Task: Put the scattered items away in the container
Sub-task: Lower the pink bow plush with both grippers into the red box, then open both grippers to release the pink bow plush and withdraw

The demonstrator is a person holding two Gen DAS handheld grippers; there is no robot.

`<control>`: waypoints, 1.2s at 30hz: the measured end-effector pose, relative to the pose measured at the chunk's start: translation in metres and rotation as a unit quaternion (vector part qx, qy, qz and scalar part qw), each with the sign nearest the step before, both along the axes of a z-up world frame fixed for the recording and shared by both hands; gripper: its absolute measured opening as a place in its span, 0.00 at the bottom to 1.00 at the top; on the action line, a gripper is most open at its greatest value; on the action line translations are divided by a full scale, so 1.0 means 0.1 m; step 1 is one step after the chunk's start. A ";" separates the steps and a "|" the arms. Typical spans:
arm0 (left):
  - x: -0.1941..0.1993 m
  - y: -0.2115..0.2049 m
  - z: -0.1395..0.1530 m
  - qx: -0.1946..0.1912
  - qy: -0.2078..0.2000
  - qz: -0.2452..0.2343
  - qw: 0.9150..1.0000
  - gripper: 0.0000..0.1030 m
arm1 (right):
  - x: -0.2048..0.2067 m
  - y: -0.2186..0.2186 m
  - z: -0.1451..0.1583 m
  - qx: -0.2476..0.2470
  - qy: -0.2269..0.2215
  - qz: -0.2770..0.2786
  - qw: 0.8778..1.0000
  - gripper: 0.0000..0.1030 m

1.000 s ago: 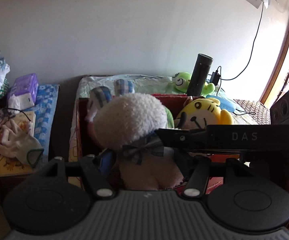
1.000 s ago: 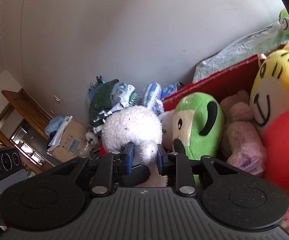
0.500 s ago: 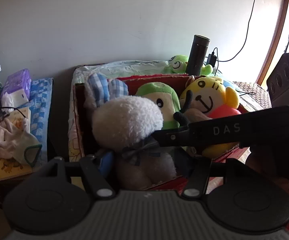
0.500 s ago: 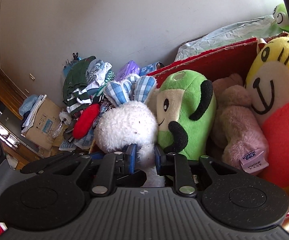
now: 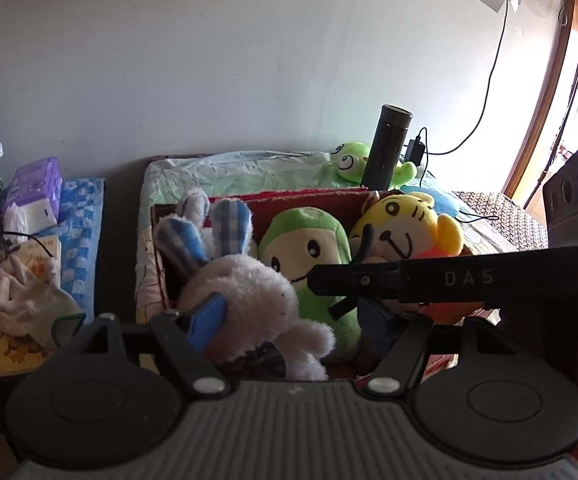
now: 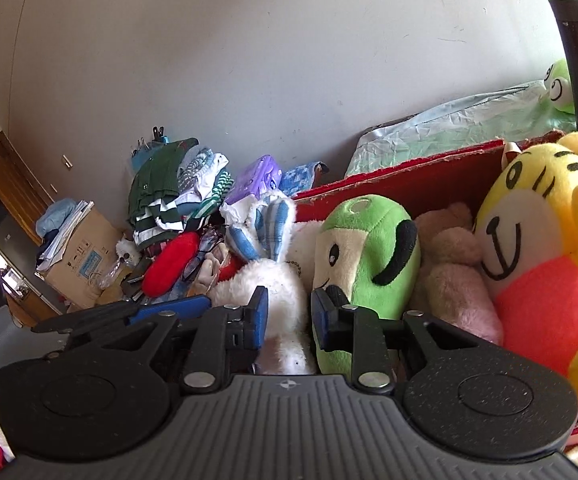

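A white plush rabbit with blue checked ears lies at the left end of the red box, beside a green plush and a yellow tiger plush. My left gripper is wide, its blue left pad against the rabbit's side. My right gripper is closed around the rabbit's lower part, pads touching the fur. The green plush, a pink plush and the tiger fill the box.
A black flask and a green frog toy stand behind the box. A side table at the left holds a purple tissue pack, a book and cloth. Clothes and a cardboard carton lie beyond.
The rabbit has sunk lower into the box and tipped, ears now pointing up and back. Both grippers have come down with it. My right gripper's pads have parted slightly.
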State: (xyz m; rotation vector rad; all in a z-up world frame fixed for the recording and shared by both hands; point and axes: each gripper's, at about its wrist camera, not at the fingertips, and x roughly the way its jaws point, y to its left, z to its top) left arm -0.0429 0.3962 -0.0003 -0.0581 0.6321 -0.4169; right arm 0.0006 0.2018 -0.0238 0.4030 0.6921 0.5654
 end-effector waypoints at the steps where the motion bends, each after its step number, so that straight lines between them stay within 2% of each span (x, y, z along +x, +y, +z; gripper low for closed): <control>1: 0.01 0.00 -0.01 0.001 0.001 0.001 1.000 0.71 | 0.01 0.00 -0.01 0.000 0.001 -0.003 1.000 0.25; 6: 0.03 0.05 -0.07 -0.003 0.016 0.001 1.000 0.75 | 0.09 0.01 -0.09 0.034 0.032 0.005 0.999 0.25; 11: 0.01 0.02 -0.10 0.008 0.016 0.002 1.000 0.76 | 0.10 0.07 -0.13 0.030 0.047 0.010 0.998 0.25; 16: -0.01 0.01 -0.05 -0.001 0.014 0.012 1.000 0.78 | 0.03 0.01 -0.07 0.027 0.034 0.006 0.999 0.25; 20: -0.08 -0.01 0.04 -0.005 0.007 0.026 1.000 0.85 | -0.11 -0.11 0.06 0.000 0.003 -0.015 1.000 0.26; 27: -0.25 -0.17 0.24 0.000 -0.006 0.088 0.996 0.98 | -0.32 -0.38 0.11 -0.053 -0.006 -0.061 0.997 0.26; 32: -0.34 -0.38 0.32 0.013 -0.004 0.135 0.991 0.98 | -0.41 -0.57 0.16 -0.098 -0.017 -0.074 0.992 0.26; 36: -0.35 -0.60 0.36 0.026 -0.004 0.169 0.985 0.98 | -0.45 -0.72 0.17 -0.108 -0.007 -0.071 0.992 0.26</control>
